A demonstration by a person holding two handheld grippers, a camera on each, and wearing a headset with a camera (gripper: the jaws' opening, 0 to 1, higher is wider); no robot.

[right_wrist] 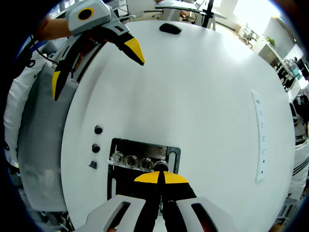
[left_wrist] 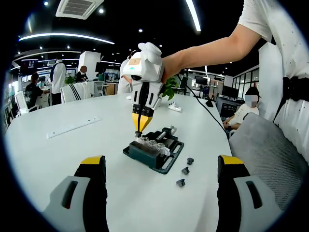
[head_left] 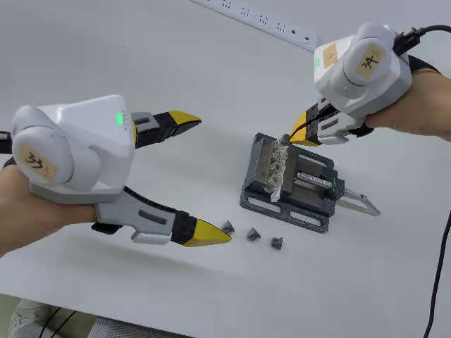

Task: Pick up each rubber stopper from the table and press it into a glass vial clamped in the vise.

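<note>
Since the vise (head_left: 289, 186) clamps the vials (head_left: 278, 169) upright, the right gripper (head_left: 297, 138) sits over its end vial, pinched on what looks like a stopper (right_wrist: 161, 167), while the left gripper (head_left: 208, 179) hangs wide open and empty by three loose stoppers (head_left: 252, 234) just beside the vise.

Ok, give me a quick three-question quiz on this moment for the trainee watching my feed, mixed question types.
1. How many loose stoppers lie on the table?
2. True or false: the left tool is shut.
3. The right tool, gripping a stopper, is above: A) the vise; B) a power strip; C) the loose stoppers.

Key: 1) three; 2) false, it is open; 3) A.
</note>
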